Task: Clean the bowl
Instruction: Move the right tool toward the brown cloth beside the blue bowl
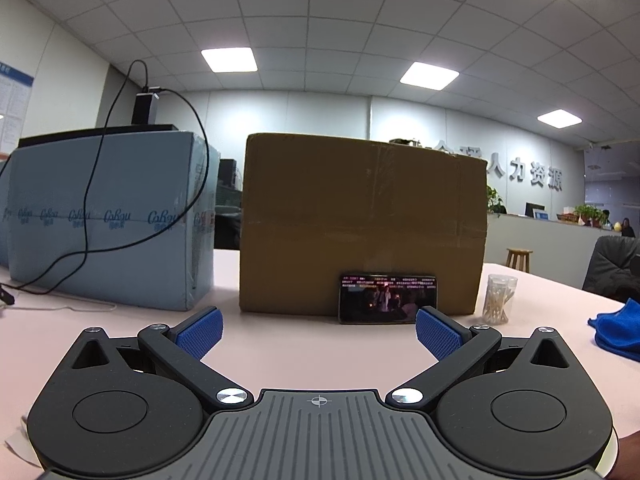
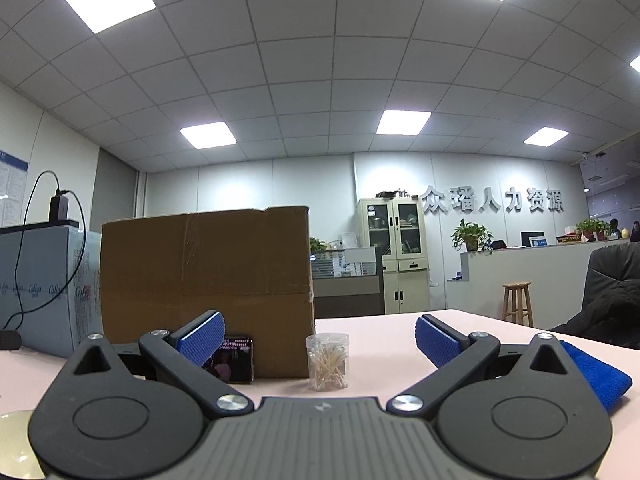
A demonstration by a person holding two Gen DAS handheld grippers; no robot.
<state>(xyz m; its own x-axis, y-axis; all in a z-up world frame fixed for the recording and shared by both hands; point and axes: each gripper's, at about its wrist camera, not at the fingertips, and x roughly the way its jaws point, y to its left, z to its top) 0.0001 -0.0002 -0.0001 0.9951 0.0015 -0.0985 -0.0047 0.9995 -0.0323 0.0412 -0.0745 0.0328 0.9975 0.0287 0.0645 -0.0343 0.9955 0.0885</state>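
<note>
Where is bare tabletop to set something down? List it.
Bare table between the open left gripper and the cardboard box; also right of the swab jar, before the blue cloth. Crowded along the box: phone, jar.

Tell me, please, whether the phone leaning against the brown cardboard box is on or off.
On. The phone shows a lit video image with text on its screen, propped on its long edge against the brown cardboard box.

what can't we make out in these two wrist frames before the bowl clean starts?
- Bowl: right wrist view, only a pale rim sliver at the lower left edge, cut off by the frame and the right tongs.
- Blue cloth: left wrist view, cut off by the right edge.
- Phone: right wrist view, half hidden behind a blue pad.
</note>
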